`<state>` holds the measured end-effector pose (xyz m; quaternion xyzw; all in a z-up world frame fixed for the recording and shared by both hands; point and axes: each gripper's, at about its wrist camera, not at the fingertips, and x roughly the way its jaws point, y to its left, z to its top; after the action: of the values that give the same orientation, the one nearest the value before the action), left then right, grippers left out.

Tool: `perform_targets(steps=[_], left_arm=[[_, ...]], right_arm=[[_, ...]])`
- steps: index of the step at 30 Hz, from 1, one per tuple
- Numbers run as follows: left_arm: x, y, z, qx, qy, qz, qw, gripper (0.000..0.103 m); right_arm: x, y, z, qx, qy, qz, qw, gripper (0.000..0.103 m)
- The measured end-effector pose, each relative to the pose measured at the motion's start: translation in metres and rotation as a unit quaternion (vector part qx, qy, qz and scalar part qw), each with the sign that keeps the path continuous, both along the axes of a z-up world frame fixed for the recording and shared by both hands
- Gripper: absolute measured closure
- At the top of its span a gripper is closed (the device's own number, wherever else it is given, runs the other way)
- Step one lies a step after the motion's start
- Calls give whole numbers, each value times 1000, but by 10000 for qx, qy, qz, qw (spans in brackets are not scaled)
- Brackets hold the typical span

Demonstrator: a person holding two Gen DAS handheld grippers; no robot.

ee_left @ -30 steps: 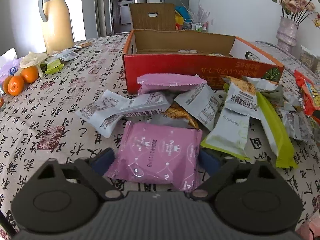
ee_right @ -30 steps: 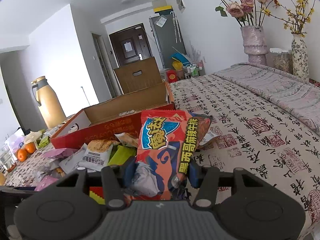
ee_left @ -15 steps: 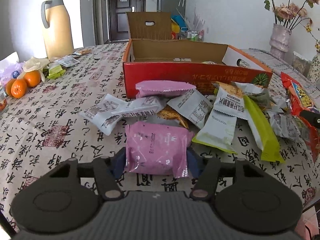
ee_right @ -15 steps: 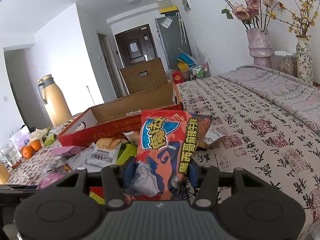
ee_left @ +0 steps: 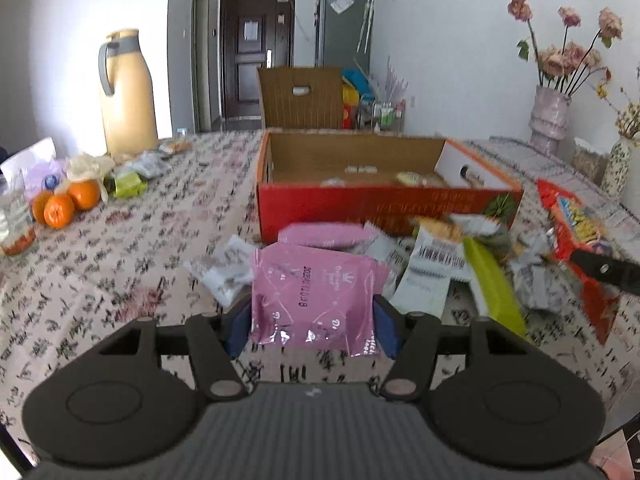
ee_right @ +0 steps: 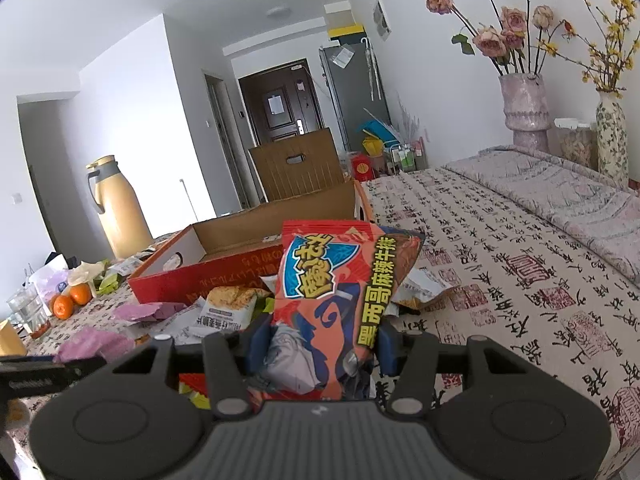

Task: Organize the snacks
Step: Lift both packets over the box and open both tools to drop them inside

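Presently, left wrist view: a pink snack packet (ee_left: 316, 294) is clamped between the blue pads of the left gripper (ee_left: 313, 320), jaws closed on its two side edges. A second ago the same packet was lying flat on the tablecloth (ee_left: 120, 272) with the jaws spread wide around it; now it is carried clear of the cloth, tilted back toward the camera. The open red cardboard box (ee_left: 384, 206) is seen at 12 o'clock, beyond the loose snack pile (ee_left: 432, 264), with a few items already inside. A second pink packet (ee_left: 328, 234) is left just before the box wall. Oranges (ee_left: 64, 204) at 9 o'clock and a yellow thermos jug (ee_left: 126, 94) at 10 o'clock are noted, well apart from the work.

Right wrist view: an orange-red chip bag (ee_right: 340, 300) is held upright in the right gripper (ee_right: 320, 348), jaws closed on its lower part along with a crumpled silver wrapper (ee_right: 290, 356). Little change is recorded here across the second. The box is placed at 11 o'clock.

Judgement: with both pickups done, transfer of both packets into the box is taken to be the step in hand; the pile remains largely unsorted.
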<state>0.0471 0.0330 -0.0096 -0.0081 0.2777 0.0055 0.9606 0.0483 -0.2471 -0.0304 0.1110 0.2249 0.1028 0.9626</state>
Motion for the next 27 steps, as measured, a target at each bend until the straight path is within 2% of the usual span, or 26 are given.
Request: perform_targets(steps=[14,27], left_arm=[[29,-13,40,11,-585,-92,9982,41],[93,-18,69,-62,-858,41,9963,41]], right_arm=[[37,12,29,-231,-501,126,9984,51],[103,44,55,-533,-844,461,9939,51]])
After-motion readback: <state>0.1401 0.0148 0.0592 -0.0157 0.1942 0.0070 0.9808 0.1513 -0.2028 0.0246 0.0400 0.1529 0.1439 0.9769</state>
